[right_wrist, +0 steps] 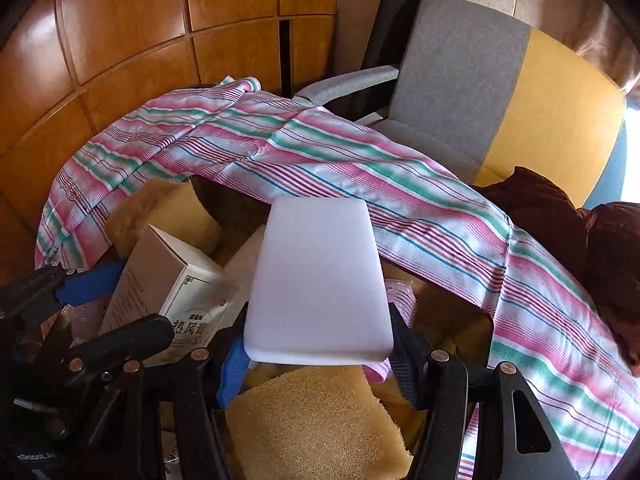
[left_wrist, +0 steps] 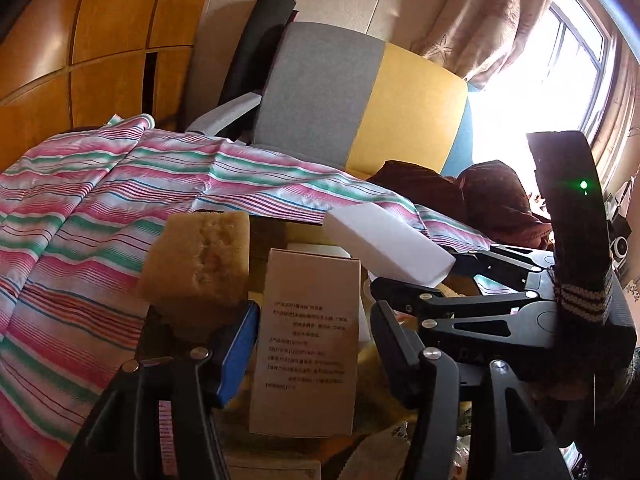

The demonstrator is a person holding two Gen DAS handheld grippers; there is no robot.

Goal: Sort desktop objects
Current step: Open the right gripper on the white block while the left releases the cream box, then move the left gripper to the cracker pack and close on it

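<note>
Two claws showed in the left wrist view. The left claw (left_wrist: 316, 344) sat at the bottom of the frame, its blue pad and black finger on either side of a box (left_wrist: 306, 344). The box stood upright with small print on its face. The pads looked close to its sides, but I could not tell if they squeezed it. A tan sponge (left_wrist: 200, 256) sat just left of the box, in the middle left. The right claw (left_wrist: 424, 276) came in from the right and was clamped on a white block (left_wrist: 384, 244), which tilted in the air above the box. A striped cloth (left_wrist: 80, 208) covered the left side. A grey and yellow chair (left_wrist: 360, 104) stood at the top.

In the right wrist view, the right claw (right_wrist: 318, 350) gripped the white block (right_wrist: 316, 276) at its near end, in the middle of the frame. The box (right_wrist: 176, 280) leaned at the left, with the left claw (right_wrist: 104, 304) around it. Another sponge (right_wrist: 316, 420) lay at the bottom, under the block. The cloth (right_wrist: 400, 184) ran across the middle, and the chair (right_wrist: 480, 92) stood at the upper right.
</note>
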